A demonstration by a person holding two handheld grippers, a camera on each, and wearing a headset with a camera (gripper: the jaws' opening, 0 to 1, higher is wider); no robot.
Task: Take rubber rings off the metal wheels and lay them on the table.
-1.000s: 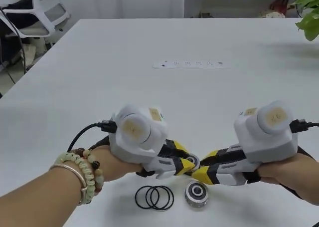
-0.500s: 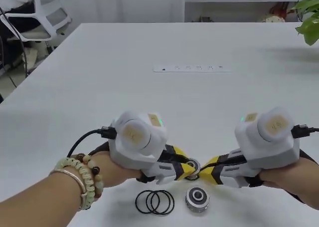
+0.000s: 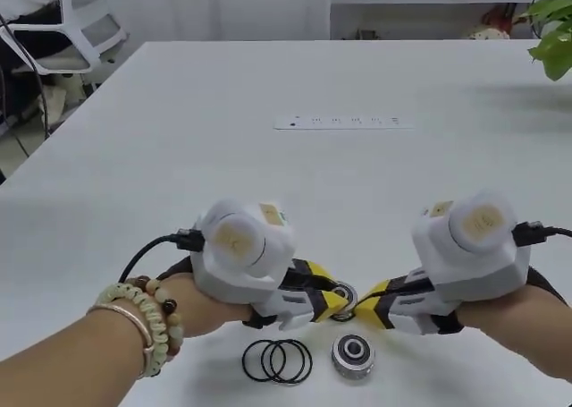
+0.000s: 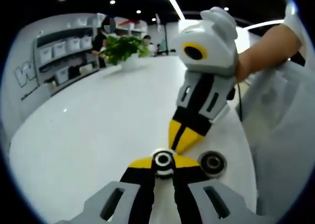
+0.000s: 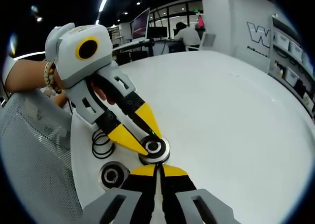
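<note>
Rubber rings (image 3: 277, 360), three black loops overlapping each other, lie flat on the white table (image 3: 179, 156) at the near edge of my head view. Just right of them, not touching, a loose wheel (image 3: 353, 355) lies flat with its hub up.

Above that pair I have the left claw (image 3: 329, 301) clamped on a second metal wheel, the held wheel (image 3: 343, 296), lifted off the table. From the left gripper view the yellow tips sit on either side of it, hub facing the camera.

The right claw (image 3: 362, 310) comes in from the opposite side with its jaws pressed together, and its point meets the rim of the held wheel. I cannot tell whether it has caught anything on that rim. In the right gripper view the seam between the jaws is a thin line, aimed at the wheel's near edge.

Beaded bracelets (image 3: 147, 322) circle the wrist behind the left claw. Far up the table lies a white power strip (image 3: 344, 122).
</note>
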